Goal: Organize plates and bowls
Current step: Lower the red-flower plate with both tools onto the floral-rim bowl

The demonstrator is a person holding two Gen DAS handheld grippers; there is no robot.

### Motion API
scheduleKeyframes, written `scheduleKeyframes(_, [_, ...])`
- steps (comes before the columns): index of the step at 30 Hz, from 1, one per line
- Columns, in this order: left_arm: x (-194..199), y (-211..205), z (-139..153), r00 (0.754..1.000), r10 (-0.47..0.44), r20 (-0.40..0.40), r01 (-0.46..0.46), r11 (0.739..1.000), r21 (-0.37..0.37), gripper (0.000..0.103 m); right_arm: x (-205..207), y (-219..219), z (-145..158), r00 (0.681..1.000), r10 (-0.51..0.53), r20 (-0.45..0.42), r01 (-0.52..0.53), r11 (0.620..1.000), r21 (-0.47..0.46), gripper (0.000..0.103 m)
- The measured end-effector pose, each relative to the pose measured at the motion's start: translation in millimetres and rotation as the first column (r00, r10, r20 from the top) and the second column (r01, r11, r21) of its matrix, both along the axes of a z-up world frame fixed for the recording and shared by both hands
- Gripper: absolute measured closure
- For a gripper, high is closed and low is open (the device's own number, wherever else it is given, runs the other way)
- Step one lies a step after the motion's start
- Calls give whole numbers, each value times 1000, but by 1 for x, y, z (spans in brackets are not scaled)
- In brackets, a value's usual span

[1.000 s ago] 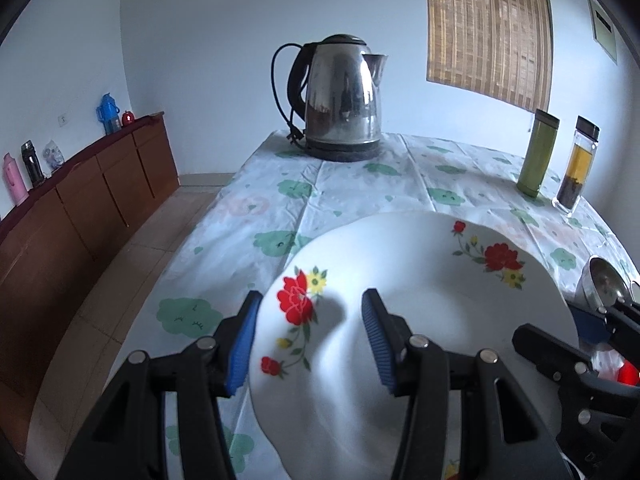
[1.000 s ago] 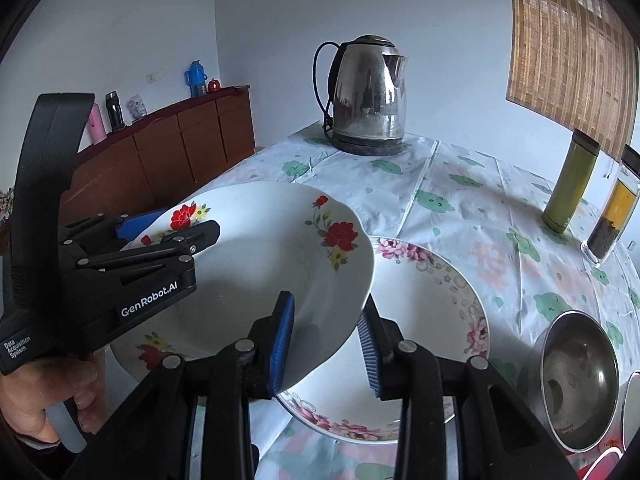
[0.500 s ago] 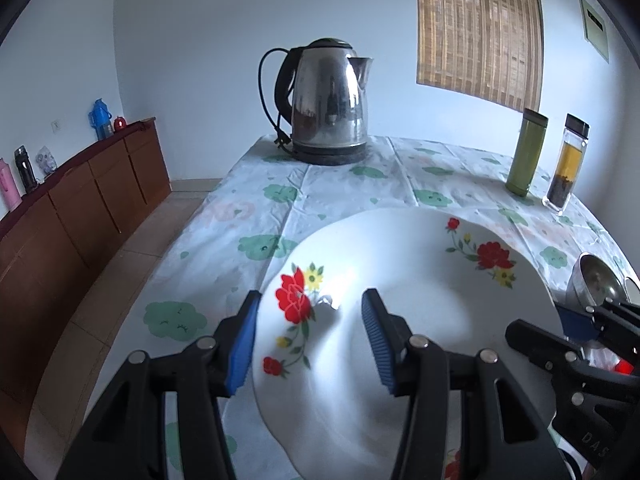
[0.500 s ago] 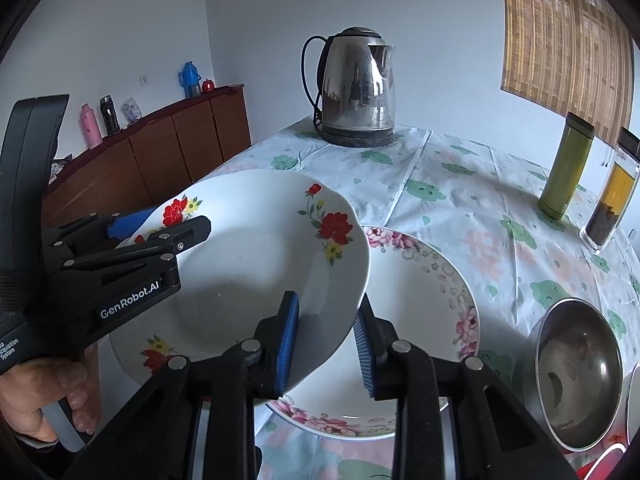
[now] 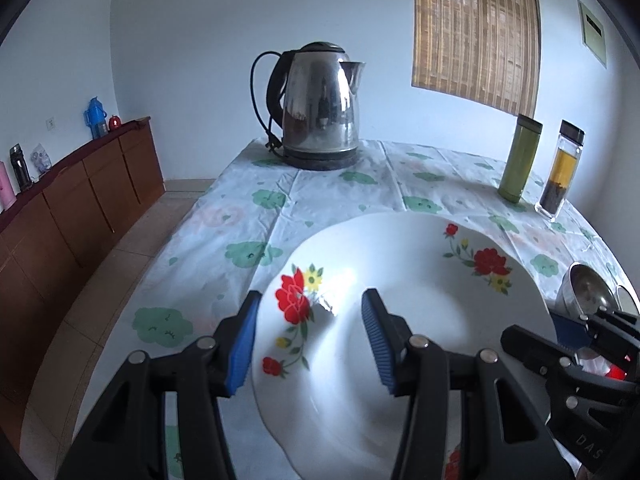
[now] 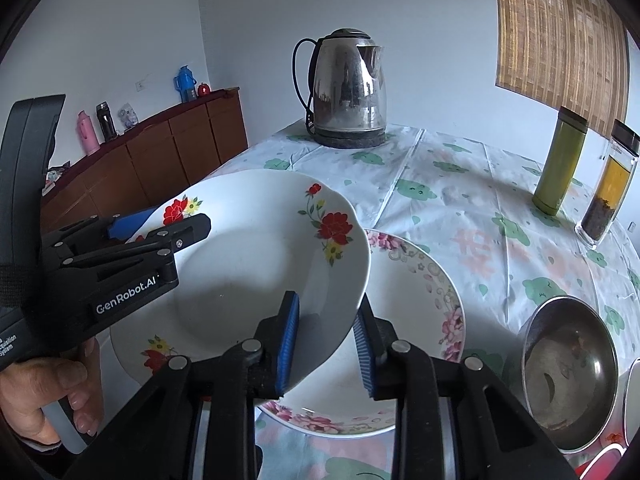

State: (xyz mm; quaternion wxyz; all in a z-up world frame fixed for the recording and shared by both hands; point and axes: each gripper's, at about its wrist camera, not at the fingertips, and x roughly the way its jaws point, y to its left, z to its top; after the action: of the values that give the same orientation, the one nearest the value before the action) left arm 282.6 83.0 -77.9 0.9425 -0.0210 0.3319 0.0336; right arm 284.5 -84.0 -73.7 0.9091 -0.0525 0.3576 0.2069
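Note:
A white deep plate with red flowers (image 5: pixel 400 280) (image 6: pixel 248 264) hangs tilted above the table, held from both sides. My left gripper (image 5: pixel 310 340) (image 6: pixel 160 228) is shut on its left rim, one blue pad under the edge and the other on the inside. My right gripper (image 6: pixel 326 344) (image 5: pixel 560 332) is shut on the opposite rim. Below it on the tablecloth lies a larger plate with pink flowers (image 6: pixel 412 280), partly hidden by the held plate. A steel bowl (image 6: pixel 568 368) (image 5: pixel 584 292) stands to the right of it.
A steel kettle (image 5: pixel 320 108) (image 6: pixel 348 92) stands at the table's far end. A green flask (image 6: pixel 560 172) and a glass jar of tea (image 6: pixel 608 184) stand far right. A wooden sideboard (image 5: pixel 80 200) lines the left wall. A hand (image 6: pixel 48 392) grips the left handle.
The right gripper's jaws have narrowed onto the plate's rim. The plate and both hands stay in nearly the same place.

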Motion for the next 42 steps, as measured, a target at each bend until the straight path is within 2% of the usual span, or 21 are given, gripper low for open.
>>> scheduleKeyframes(17, [11, -31, 6, 1000, -12, -18, 13, 999, 38, 53, 10, -27, 1, 999, -45, -25, 45, 999, 21, 74])
scheduleKeyframes(42, [32, -67, -1, 997, -58, -44, 60, 997, 41, 53, 22, -60, -6, 990, -125, -66, 127, 992, 14, 74])
